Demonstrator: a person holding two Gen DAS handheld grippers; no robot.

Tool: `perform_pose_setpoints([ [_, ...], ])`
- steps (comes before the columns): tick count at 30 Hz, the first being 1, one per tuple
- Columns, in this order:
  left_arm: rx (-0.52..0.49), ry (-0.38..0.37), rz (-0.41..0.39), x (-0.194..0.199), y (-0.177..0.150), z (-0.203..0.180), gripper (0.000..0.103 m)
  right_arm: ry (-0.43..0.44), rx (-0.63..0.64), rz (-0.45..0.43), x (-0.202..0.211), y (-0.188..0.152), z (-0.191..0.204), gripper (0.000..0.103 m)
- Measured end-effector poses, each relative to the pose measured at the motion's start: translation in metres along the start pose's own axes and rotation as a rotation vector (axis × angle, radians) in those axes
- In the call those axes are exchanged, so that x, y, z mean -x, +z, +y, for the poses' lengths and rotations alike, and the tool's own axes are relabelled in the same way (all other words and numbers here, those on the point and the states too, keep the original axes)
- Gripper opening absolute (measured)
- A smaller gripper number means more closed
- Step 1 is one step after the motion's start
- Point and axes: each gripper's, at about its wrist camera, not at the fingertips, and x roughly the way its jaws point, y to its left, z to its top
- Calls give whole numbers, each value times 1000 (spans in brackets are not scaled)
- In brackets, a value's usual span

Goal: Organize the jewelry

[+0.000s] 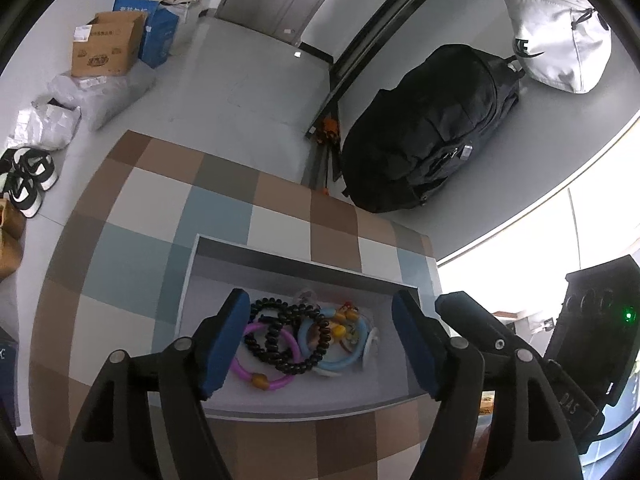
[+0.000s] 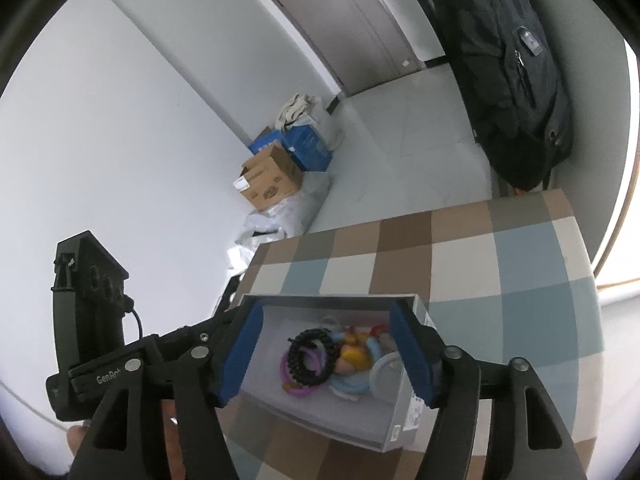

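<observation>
The jewelry sits heaped in a shallow grey box (image 1: 200,264) on the checkered surface (image 1: 132,208): a black spiral-coil bracelet (image 1: 280,332) lies on top of a pink ring bracelet (image 1: 264,376) with an amber bead, and a pale blue ring (image 1: 352,356) with yellow charms rests beside a white ring at the right of the pile. These pieces look light and will likely shift at a nudge; the coil band seems springy and soft, best pinched across its cord at a free outer loop, while the plastic rings appear stiff and smooth, so a grip across the rim away from the overlaps should hold better than one on the beads. They overlap, so lifting one may drag its neighbours. The left gripper (image 1: 320,340) hangs above the box with its fingers spread well apart and nothing between them; the right gripper (image 2: 328,352) likewise frames the pile from the other side, fingers wide and empty. The box holds nothing else that I can make out.
</observation>
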Motion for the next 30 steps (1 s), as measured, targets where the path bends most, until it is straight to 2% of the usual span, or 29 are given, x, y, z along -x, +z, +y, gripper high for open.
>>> perform_pose_setpoints([
  [8,-11,57,-45,10,0,-1,70,-31,22,24,-2,-6,1,72],
  [9,-16,64,-53,12,0,-2,70,-34,25,19,0,-6,1,75],
  [11,-28,76,-71,15,-1,-4,70,-41,34,6,2,-7,2,82],
  [15,-53,98,-117,26,-4,-6,72,-41,46,-22,10,-5,7,83],
  [17,-56,104,-139,32,-6,-6,81,-40,64,-43,15,-5,12,86],
  [18,-57,105,-153,35,-7,-6,82,-41,74,-51,17,-6,15,87],
  [22,-89,171,-229,50,-13,-8,82,-37,128,-89,28,-10,28,94],
  [24,-106,201,-262,56,-16,-9,82,-36,152,-127,36,-14,32,101],
  [26,-118,204,-283,62,-20,-11,82,-29,167,-156,44,-18,35,103],
  [30,-155,270,-332,74,-31,-16,82,-30,187,-193,55,-29,36,103],
])
